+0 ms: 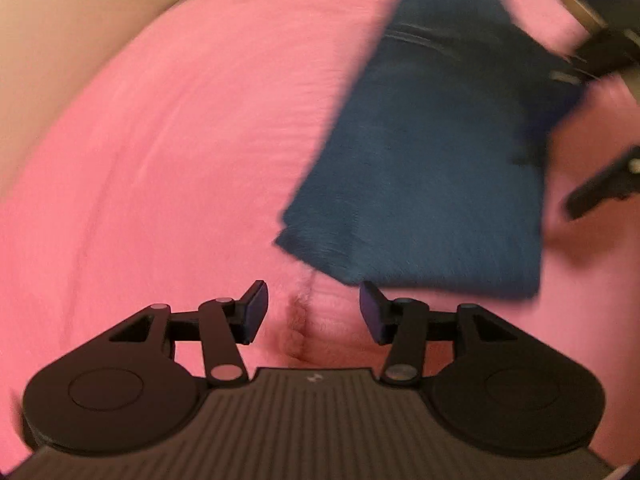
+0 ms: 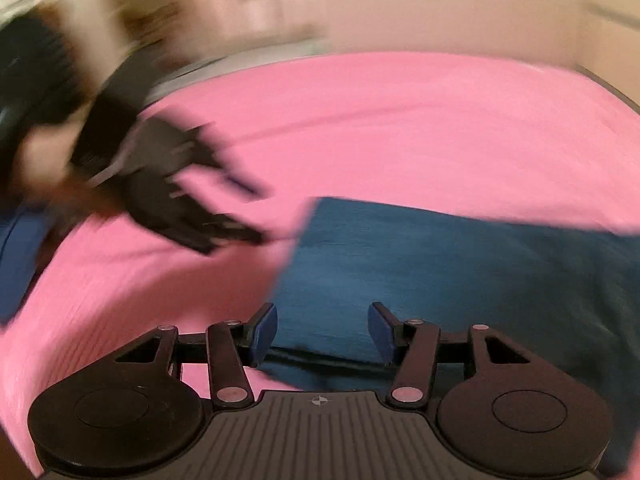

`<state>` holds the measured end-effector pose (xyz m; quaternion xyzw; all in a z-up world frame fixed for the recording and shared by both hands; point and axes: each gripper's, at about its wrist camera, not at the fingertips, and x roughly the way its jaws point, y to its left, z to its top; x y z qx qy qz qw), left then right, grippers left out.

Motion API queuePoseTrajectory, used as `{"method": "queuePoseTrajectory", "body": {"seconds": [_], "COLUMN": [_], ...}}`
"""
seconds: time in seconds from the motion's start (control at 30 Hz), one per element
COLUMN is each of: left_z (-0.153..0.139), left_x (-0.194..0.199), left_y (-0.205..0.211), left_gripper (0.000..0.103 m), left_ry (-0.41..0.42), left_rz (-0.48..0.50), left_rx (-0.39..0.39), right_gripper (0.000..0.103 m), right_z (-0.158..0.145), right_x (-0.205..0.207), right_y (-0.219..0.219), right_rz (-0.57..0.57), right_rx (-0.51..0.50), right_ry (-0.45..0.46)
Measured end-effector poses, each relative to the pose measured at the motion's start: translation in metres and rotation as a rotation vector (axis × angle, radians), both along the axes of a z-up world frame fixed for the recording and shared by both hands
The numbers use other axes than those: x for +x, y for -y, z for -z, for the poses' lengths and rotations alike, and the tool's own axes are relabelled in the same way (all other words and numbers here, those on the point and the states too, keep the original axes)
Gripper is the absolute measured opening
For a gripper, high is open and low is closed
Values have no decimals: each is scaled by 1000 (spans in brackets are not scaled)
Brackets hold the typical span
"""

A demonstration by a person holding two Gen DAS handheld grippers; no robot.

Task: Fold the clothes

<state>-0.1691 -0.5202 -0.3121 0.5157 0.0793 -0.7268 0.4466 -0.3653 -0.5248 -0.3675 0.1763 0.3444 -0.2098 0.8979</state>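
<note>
A pink bedsheet (image 1: 180,140) is stretching across nearly the whole of both views, lying smooth apart from a small puckered crease (image 1: 298,320) showing in the left wrist view. Beyond the sheet's far edge, a pale beige wall (image 2: 440,8) is showing, heavily blurred. A dark rim of the bed (image 2: 616,92) is running along the sheet's right edge.

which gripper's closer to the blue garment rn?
Right. The right gripper hangs open directly over the blue garment near its edge. The left gripper is open over the pink sheet, just off its corner.
</note>
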Motion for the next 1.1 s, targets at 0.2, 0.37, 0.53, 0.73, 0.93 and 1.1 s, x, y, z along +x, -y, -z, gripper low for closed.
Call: {"method": "queuePoseTrajectory", "body": {"seconds": [0.2, 0.37, 0.53, 0.73, 0.93, 1.1], "left_z": [29, 55, 79, 95, 56, 31], "left_x": [-6, -5, -2, 2, -8, -7], "left_y": [-24, -30, -20, 6, 27, 33], "left_gripper": [52, 58, 52, 30, 18, 17], "left_ry": [175, 352, 481, 538, 363, 249], "left_rz": [359, 658, 892, 1015, 848, 737], "left_rx": [-72, -203, -294, -347, -182, -120], "right_gripper": [54, 68, 69, 74, 90, 52], "right_z": [55, 52, 46, 46, 66, 71], "right_x": [24, 28, 31, 50, 74, 67], "right_y": [-16, -28, -40, -61, -77, -65], "right_rz": [-35, -40, 2, -44, -139, -116], "right_rx": [24, -9, -33, -185, -464, -546], "right_ry": [-71, -155, -203, -298, -410, -455]}}
